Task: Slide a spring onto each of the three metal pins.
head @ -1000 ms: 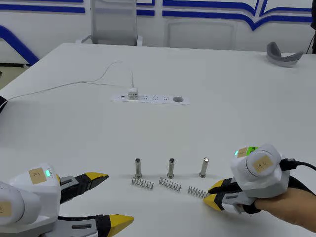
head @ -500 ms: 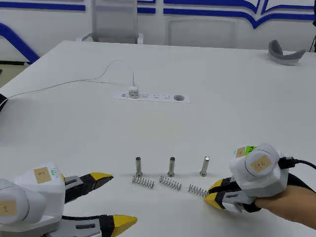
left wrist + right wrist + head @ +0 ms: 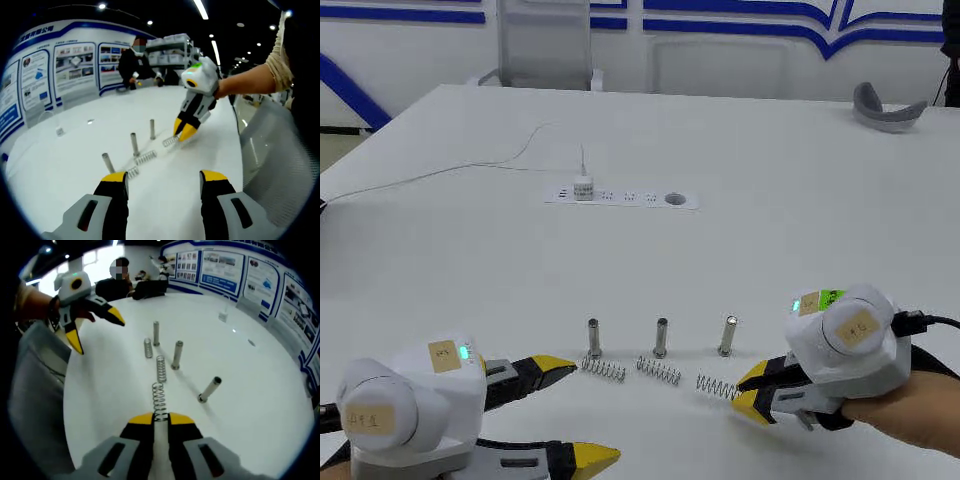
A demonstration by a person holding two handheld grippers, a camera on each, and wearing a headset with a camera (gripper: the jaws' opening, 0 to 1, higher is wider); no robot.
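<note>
Approach by the left gripper (image 3: pixel 582 412) is the fresh change. Its jaws are spread wide and hold nothing, and its upper tip sits just beside the end of the left spring (image 3: pixel 604 369). I judge it is lining up to take that spring or to steady a pin.

The right gripper (image 3: pixel 160 419) has its yellow-tipped jaws pinched on the near end of the right spring (image 3: pixel 158 396). That spring lies flat on the white table (image 3: pixel 790 200), just in front of the right pin (image 3: pixel 727 335).

All 3 pins stand bare, so none of the 3 placements is done. The middle spring (image 3: pixel 658 371) lies in front of the middle pin (image 3: pixel 661 337), with the left pin (image 3: pixel 593 338) beyond the left spring. The gripped spring has yet to be lifted and stood over its pin.

Against the head view of 1.0 s ago, the left gripper has come in toward the row; its tip was then well apart from the left spring. The right gripper sits at the same spring end as then. No spring or pin has shifted; the slight drift of the picture is the headset's.
</note>
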